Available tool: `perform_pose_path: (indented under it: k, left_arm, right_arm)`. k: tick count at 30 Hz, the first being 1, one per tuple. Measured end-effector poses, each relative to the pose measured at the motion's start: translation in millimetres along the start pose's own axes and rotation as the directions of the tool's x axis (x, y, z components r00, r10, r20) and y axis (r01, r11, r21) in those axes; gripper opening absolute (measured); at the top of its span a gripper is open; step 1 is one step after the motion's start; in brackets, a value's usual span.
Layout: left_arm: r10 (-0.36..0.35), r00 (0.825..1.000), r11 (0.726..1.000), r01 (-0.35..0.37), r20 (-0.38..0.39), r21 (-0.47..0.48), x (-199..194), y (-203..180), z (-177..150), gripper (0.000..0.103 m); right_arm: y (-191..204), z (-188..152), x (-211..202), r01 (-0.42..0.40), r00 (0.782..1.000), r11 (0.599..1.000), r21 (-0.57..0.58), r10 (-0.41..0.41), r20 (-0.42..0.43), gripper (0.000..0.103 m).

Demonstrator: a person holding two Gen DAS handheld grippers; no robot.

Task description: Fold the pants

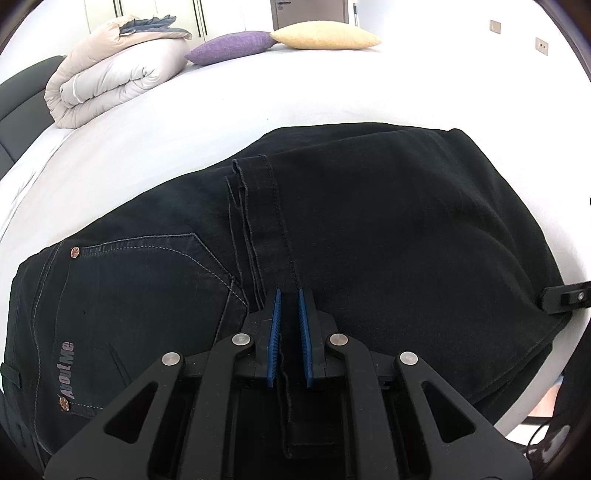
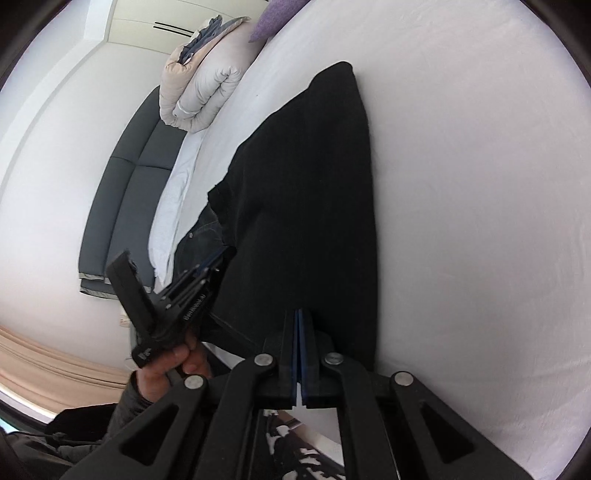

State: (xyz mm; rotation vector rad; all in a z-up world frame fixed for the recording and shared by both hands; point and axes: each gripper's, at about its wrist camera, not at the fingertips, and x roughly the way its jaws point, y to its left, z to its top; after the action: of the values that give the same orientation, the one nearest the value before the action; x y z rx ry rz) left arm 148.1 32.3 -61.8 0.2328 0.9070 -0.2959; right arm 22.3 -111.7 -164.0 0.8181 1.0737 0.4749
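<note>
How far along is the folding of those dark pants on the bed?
Partway. The black pants already lie doubled on the white bed, the leg hems laid across the seat. Both tools are clamping the near edge: the left gripper on the hem, the right gripper beside it. Another fold, making the bundle smaller, seems left.

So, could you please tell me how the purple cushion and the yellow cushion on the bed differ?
The purple cushion lies nearer the rolled duvet; the yellow cushion lies further along, away from it. The purple one looks smaller and darker, the yellow one longer and paler. Both rest on the white bed, touching.
</note>
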Motion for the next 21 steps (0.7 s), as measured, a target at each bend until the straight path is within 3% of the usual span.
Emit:
perform_pose_path:
  k: [6,12,15,18,21]
  left_arm:
    - [-0.011,1.000,1.000,0.011,0.020,-0.020,-1.0,1.9,-4.9,0.010]
    - [-0.002,0.999,0.999,0.004,0.044,-0.041,-4.5,1.6,-10.7,0.010]
    - [-0.045,0.997,0.992,0.052,0.062,-0.115,-13.0,12.5,-14.2,0.010]
    - [-0.119,0.990,0.962,0.134,0.076,-0.239,-32.9,30.9,-26.8,0.010]
    - [-0.192,0.975,0.906,0.218,0.107,-0.363,-56.3,53.6,-49.4,0.010]
  right_arm:
    - [-8.8,-5.8,5.6,-0.057,0.995,0.998,-0.009,0.058,0.078,0.000]
    - [-2.5,-11.3,5.2,-0.020,0.993,0.999,-0.045,0.026,0.117,0.000]
    - [-4.3,-11.3,2.8,-0.016,0.992,0.999,-0.051,0.022,0.125,0.000]
    - [-3.5,-12.6,2.6,-0.010,0.991,0.998,-0.058,0.017,0.135,0.000]
    - [-2.5,-11.7,2.8,-0.006,0.990,0.998,-0.058,0.014,0.139,0.000]
